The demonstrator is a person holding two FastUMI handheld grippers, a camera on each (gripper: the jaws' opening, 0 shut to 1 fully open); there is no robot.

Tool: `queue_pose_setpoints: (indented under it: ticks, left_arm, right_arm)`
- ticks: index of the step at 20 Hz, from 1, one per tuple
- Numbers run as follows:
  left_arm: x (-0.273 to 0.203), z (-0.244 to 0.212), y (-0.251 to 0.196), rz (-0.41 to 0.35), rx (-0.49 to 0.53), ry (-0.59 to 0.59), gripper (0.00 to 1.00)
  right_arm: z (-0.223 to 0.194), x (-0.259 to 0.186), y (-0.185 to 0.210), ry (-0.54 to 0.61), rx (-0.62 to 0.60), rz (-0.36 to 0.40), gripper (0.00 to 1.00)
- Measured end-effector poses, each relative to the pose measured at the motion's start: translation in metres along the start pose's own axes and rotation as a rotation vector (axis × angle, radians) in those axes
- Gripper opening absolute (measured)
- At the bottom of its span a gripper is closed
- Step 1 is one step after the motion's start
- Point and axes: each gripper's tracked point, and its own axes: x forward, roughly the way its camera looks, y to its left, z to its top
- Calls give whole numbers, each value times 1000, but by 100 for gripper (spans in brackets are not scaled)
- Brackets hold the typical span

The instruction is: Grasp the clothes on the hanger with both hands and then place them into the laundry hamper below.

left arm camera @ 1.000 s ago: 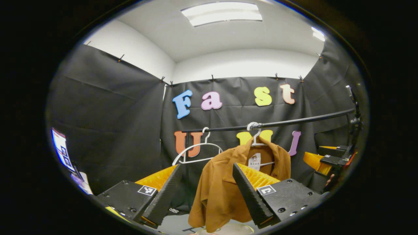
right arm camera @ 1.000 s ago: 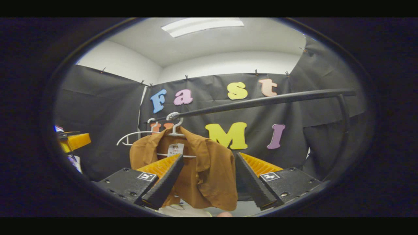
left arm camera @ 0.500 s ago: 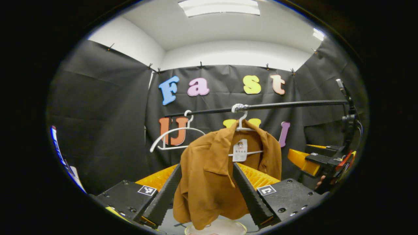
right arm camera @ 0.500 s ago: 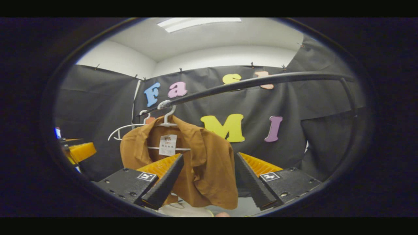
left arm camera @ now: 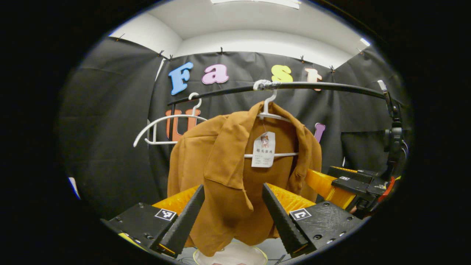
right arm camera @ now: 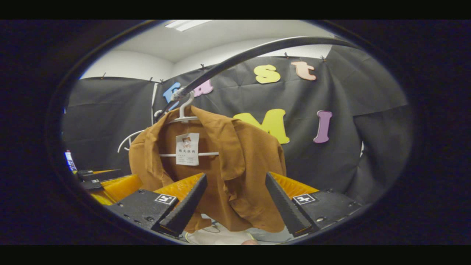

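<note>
From my station I record a brown short-sleeved shirt (left arm camera: 235, 173) hanging on a white plastic hanger (left arm camera: 270, 114), whose hook sits over a black horizontal rail (left arm camera: 323, 86) where a wrap of pale tape shows. The shirt's collar is open, and a white paper tag (left arm camera: 263, 149) hangs at the neck, in front of the hanger's lower bar. A second white hanger (left arm camera: 167, 127), bare, hangs on the same rail just beside the first. In the left gripper view, my left gripper (left arm camera: 232, 217) has its fingers spread wide, with the shirt's lower front seen between them; I cannot tell whether either finger touches the cloth. The right gripper (left arm camera: 346, 184) appears at that view's right edge, close beside the shirt's sleeve. In the right gripper view, the right gripper (right arm camera: 235, 211) is likewise spread apart, the shirt's (right arm camera: 228, 173) sleeve side and hem lying between its fingers, contact again undetermined. The same view shows the tag (right arm camera: 187, 148), the hanger (right arm camera: 184, 110), the rail (right arm camera: 257, 49) arching overhead, and the left gripper (right arm camera: 106, 182) low at the left edge, near the shirt's other side. Below the shirt's hem a white round rim (left arm camera: 232, 255) is visible (presumably the laundry hamper; too little shows to confirm), also seen in the right gripper view (right arm camera: 217, 237).
</note>
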Motion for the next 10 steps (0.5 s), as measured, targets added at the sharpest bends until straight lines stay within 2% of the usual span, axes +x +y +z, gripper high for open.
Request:
queue_pose_setpoints:
  ticks: [1,2,4,5,7,8,9,10]
  left_arm:
    - [10,-6,-2,0,-15,25,100]
    - [18,-11,-2,1,-34,42,96]
    - [35,-22,-2,11,-87,88,100]
    - [42,-26,-1,17,-105,99,96]
    - [55,-27,3,31,-120,103,96]
    - [59,-27,5,41,-126,100,96]
    - [65,-26,7,49,-134,98,100]
    - [70,-25,9,59,-144,91,95]
  right_arm:
    - [-1,7,2,5,2,14,100]
    - [-4,13,1,12,5,19,100]
    - [-7,24,2,33,19,31,98]
    - [-9,29,3,42,29,44,98]
    - [-9,39,5,43,51,63,95]
    - [-9,44,5,44,60,66,92]
    - [-10,48,6,43,71,77,84]
    - [-12,52,9,45,81,92,82]
